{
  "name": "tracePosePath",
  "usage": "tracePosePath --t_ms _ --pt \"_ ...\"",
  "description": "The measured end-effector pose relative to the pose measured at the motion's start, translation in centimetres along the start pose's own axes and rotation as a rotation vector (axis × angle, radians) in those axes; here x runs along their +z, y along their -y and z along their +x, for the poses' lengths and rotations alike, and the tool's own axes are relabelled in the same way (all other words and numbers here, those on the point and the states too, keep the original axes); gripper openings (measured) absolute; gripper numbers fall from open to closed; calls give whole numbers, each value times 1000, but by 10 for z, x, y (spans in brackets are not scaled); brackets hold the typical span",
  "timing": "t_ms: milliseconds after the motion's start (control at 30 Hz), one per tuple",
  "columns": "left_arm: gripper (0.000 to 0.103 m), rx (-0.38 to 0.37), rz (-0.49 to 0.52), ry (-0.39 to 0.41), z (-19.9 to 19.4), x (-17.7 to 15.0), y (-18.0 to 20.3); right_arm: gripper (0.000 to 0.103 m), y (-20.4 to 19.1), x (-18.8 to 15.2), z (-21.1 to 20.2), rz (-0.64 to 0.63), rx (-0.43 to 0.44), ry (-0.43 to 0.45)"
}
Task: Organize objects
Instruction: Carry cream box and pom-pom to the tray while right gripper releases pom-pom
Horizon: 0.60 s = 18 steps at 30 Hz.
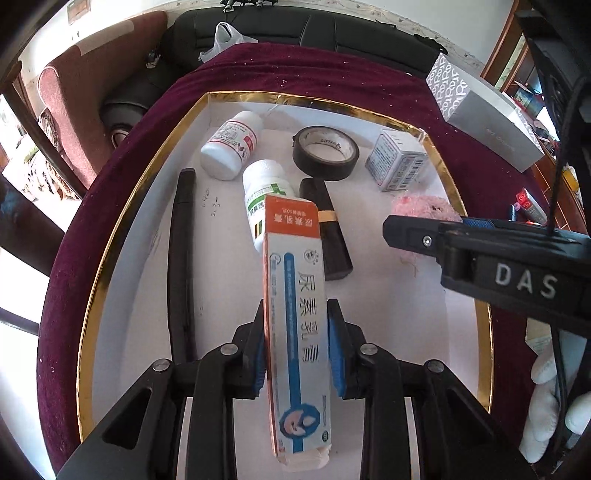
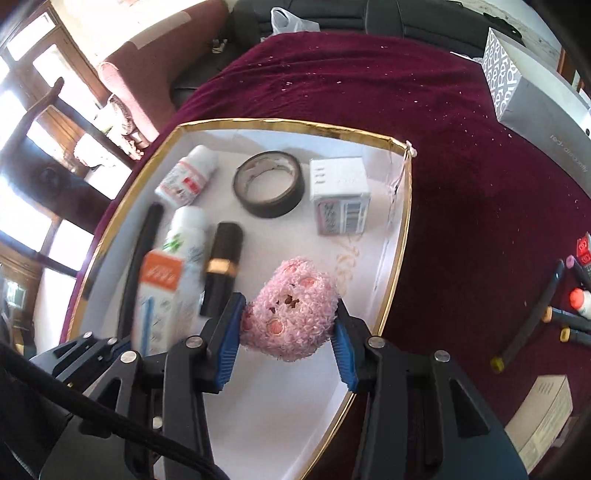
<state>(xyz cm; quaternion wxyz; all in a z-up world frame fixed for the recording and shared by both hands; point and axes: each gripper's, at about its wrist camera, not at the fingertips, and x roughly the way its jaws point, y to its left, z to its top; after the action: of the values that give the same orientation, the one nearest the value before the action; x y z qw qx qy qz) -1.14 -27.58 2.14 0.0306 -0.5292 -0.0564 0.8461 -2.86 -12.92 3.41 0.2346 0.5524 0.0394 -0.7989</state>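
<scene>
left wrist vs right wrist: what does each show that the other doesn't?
Left wrist only: the left gripper clamping the ointment box, print readable. Right wrist only: the right gripper around the pink plush toy, plus markers on the cloth. Both: gold-rimmed tray, tape roll, two white bottles.

A home living room: a black leather sofa (image 1: pixel 295 33), a maroon upholstered chair (image 1: pixel 92 92), wood-framed windows (image 2: pixel 33 122) and a velvet-covered table (image 2: pixel 461 166).
</scene>
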Motion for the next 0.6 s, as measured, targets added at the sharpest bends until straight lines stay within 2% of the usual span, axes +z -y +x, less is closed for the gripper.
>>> tracePosePath --t_ms 467,567,600 --pt "24 -7 -34 24 1 5 -7 43 -7 13 19 -17 -44 11" --pt "27 -31 -59 41 -6 4 -12 44 -7 15 21 -23 -44 14" --pt "32 -31 -66 46 -8 4 -13 45 -7 15 22 -26 -43 17"
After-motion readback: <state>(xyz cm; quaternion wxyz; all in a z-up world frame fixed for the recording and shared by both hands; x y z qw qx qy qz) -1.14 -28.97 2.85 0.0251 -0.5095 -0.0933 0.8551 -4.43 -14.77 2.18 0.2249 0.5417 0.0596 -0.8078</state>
